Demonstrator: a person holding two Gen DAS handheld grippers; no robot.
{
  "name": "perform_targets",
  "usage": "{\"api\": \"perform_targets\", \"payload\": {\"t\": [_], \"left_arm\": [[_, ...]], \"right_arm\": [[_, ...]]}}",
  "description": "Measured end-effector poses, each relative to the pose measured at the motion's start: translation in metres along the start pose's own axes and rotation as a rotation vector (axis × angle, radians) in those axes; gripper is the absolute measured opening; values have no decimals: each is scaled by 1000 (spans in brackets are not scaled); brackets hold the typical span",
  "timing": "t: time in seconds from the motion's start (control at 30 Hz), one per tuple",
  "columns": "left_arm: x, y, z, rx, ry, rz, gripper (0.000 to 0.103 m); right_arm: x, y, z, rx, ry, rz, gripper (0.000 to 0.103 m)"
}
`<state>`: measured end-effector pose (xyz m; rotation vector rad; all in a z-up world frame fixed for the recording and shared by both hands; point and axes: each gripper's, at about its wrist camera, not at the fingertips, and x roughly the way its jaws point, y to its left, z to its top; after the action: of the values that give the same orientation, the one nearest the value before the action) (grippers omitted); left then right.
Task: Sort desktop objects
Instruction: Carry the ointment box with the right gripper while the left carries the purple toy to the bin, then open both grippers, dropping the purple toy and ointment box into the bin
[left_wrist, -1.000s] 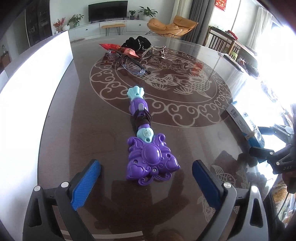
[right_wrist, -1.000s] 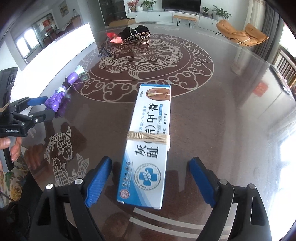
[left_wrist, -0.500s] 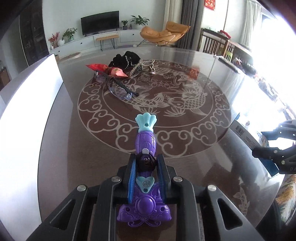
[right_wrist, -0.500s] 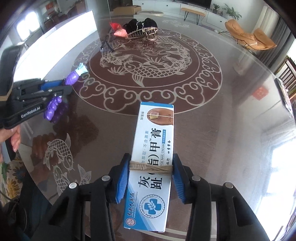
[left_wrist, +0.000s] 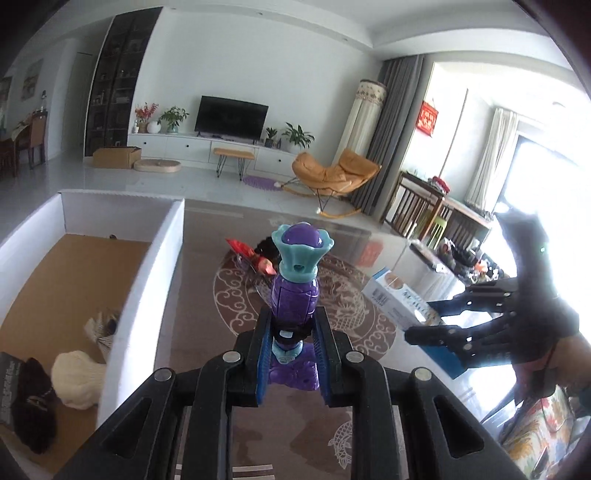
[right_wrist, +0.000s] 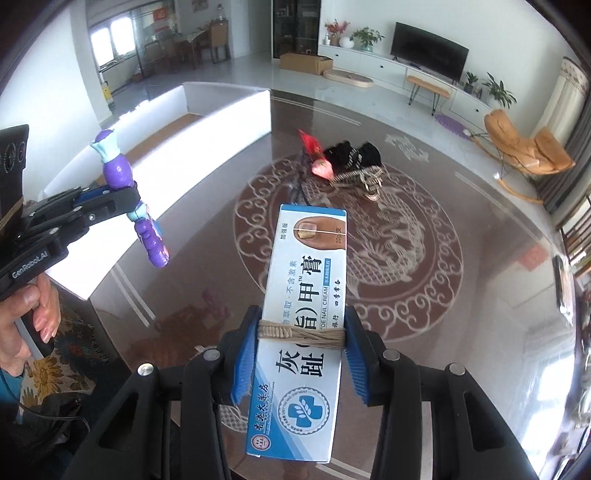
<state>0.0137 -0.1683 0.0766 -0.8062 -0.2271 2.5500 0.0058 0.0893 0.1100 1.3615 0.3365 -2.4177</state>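
Both of my loads have come up off the tabletop (right_wrist: 424, 325) since a second ago, when each lay flat between wide-open tongs. My left tongs (left_wrist: 291, 354) are now clamped narrow on the waist of the purple toy wand (left_wrist: 295, 284); its long axis runs out along the fingers, teal cap away from me and tipped upward. My right tongs (right_wrist: 301, 354) are closed on the nail cream box (right_wrist: 306, 299) at its twine band, long axis also pointing away from me, and it hangs clear above the patterned glass.

What the coming move turns on, I judge, is the white-walled box (left_wrist: 147, 295): it lies off to the left of both loads. The wand sits just right of its near wall, so my left hand is far the nearer; the cream box is well apart from it, with the left tongs in between. A red packet (right_wrist: 317, 155) and dark bundle (right_wrist: 354, 155) remain far out on the tabletop.
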Motion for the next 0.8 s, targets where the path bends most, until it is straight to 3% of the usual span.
{"api": "perform_targets", "payload": {"t": [0.2, 0.3, 0.5, 0.67, 0.7, 0.73, 0.77, 0.8], "left_arm": [[-71, 67, 37, -59, -53, 79, 20], [-90, 113, 43, -91, -26, 179, 20], [-86, 212, 18, -209, 131, 346, 20], [-65, 265, -20, -300, 280, 453, 24], [-63, 271, -24, -322, 294, 477, 35], [-64, 277, -28, -344, 294, 507, 44], [-67, 281, -31, -361, 281, 528, 65], [-71, 282, -32, -372, 257, 544, 81]], "right_arm": [[-9, 76, 76, -99, -92, 122, 44], [-10, 128, 112, -145, -131, 226, 44], [18, 231, 159, -235, -138, 367, 44], [70, 289, 159, -266, -53, 452, 46], [81, 297, 156, -273, -27, 458, 50], [93, 305, 153, -280, 10, 454, 65], [104, 311, 150, -283, 44, 430, 76], [111, 313, 147, -284, 55, 404, 76]]}}
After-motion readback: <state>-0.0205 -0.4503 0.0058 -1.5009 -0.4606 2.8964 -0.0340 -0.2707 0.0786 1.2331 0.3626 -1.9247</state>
